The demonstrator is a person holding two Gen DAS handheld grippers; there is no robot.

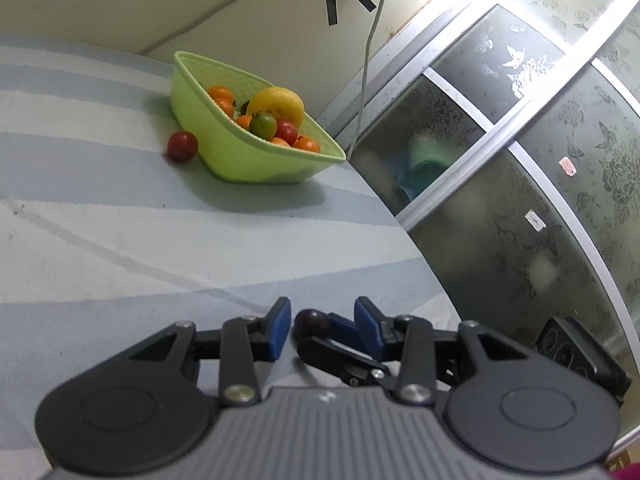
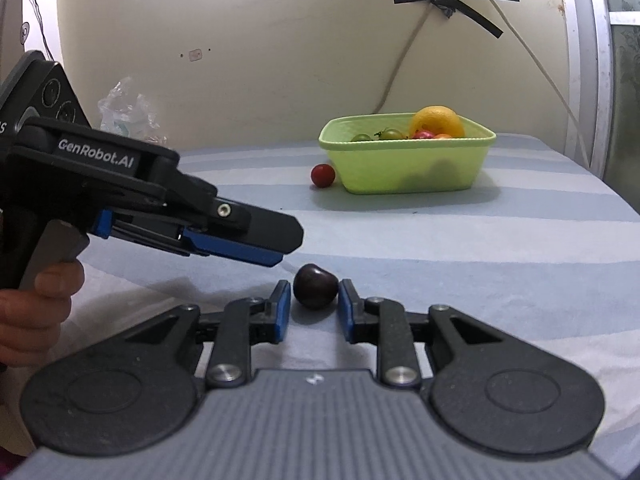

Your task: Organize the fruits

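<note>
A hand (image 2: 28,304) holds the left tool (image 1: 322,322), pads parted, nothing clamped. Just right of its tip a dark cherry (image 2: 315,286) lies on the striped worktop (image 2: 480,248), between the parted pads of the right tool (image 2: 313,306); the gaps are slim and no pad presses on it. Farther back, a red fruit (image 2: 323,175) lies beside a green basket (image 2: 412,172) of mixed fruit, topped by an orange (image 2: 438,120), near the wall (image 2: 260,40).
</note>
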